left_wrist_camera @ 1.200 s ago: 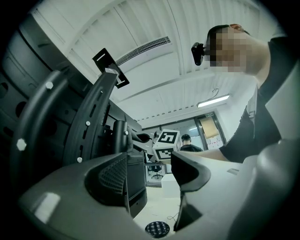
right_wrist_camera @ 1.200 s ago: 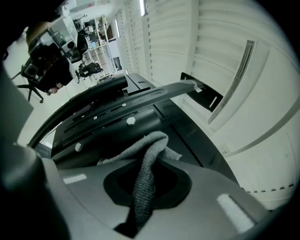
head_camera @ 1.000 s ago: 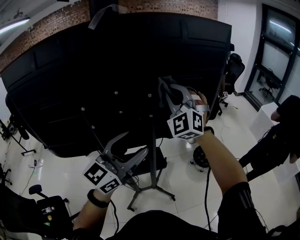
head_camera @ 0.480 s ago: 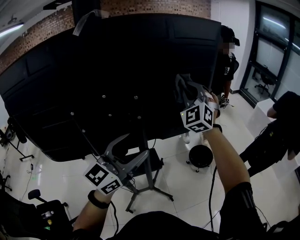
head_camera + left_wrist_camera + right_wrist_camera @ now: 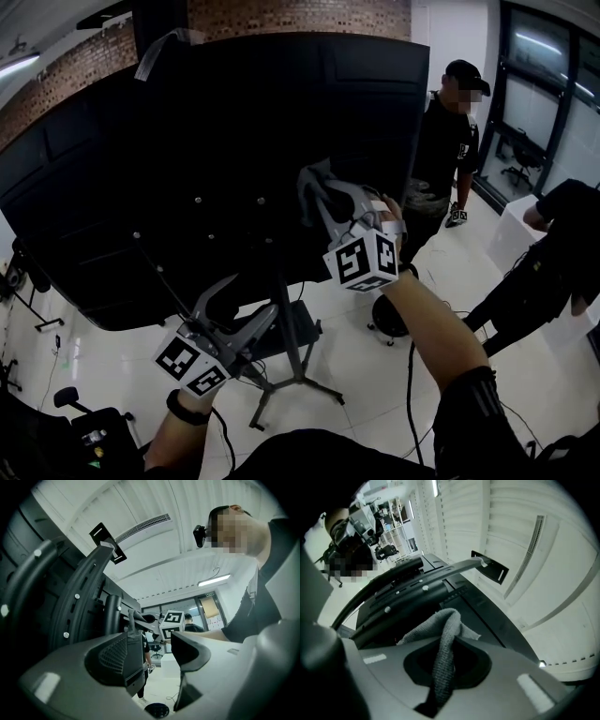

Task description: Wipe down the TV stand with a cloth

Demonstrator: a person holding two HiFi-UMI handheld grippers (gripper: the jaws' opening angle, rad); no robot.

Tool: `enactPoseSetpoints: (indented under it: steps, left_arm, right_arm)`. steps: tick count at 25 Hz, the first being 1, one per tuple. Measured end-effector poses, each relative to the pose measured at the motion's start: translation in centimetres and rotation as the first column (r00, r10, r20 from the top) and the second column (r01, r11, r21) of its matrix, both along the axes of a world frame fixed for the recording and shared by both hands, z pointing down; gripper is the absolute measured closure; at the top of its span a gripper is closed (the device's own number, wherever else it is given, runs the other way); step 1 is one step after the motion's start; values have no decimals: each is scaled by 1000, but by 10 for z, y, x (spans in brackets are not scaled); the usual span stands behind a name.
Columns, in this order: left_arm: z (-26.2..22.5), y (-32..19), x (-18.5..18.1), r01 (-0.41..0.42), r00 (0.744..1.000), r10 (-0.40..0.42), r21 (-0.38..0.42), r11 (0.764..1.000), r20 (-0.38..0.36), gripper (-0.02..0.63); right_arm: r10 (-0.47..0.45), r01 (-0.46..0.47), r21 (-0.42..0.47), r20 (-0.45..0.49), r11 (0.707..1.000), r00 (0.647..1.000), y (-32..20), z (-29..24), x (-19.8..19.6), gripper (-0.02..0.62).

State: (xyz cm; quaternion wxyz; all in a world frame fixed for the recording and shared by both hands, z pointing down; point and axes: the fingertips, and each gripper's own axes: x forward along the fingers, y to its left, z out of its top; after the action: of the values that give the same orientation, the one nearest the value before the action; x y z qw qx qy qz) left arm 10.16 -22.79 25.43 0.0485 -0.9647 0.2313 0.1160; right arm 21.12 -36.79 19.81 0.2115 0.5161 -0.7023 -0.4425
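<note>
The back of a large black TV (image 5: pixel 234 141) sits on a stand with a slim pole (image 5: pixel 286 314) and splayed feet (image 5: pixel 305 386). My right gripper (image 5: pixel 317 192) is raised against the TV's lower back, shut on a grey cloth (image 5: pixel 312 180). In the right gripper view the cloth (image 5: pixel 445 634) hangs folded between the jaws of the right gripper (image 5: pixel 440 667), over the dark panel (image 5: pixel 408 597). My left gripper (image 5: pixel 246 298) hangs lower left beside the pole, shut and holding nothing. The left gripper view shows the left gripper (image 5: pixel 157 667) and, beyond it, the right gripper's marker cube (image 5: pixel 171 620).
A person in black with a cap (image 5: pixel 441 150) stands at the TV's right edge, and another person (image 5: pixel 553 253) is further right. A black stool (image 5: pixel 389 321) is on the white floor. Tripod gear (image 5: pixel 28 281) and black equipment (image 5: pixel 94 441) are at the left.
My right gripper swung right with the cloth, then came back left across the TV's back. The left gripper stayed put. The capped person has come into view on the right.
</note>
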Motion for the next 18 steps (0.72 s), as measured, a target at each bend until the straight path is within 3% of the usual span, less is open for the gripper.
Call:
enactPoseSetpoints:
  steps: [4, 9, 18]
  left_arm:
    - [1, 1, -15, 27, 1000, -28, -4, 1000, -6, 293]
    - [6, 0, -27, 50, 999, -50, -16, 999, -12, 293]
    - [14, -5, -18, 32, 999, -32, -33, 999, -13, 294]
  right_arm:
    - [-60, 59, -36, -28, 998, 998, -3, 21, -36, 578]
    - [-77, 70, -108, -61, 992, 995, -19, 58, -54, 578]
    - [-27, 19, -118, -64, 993, 998, -26, 72, -22, 579]
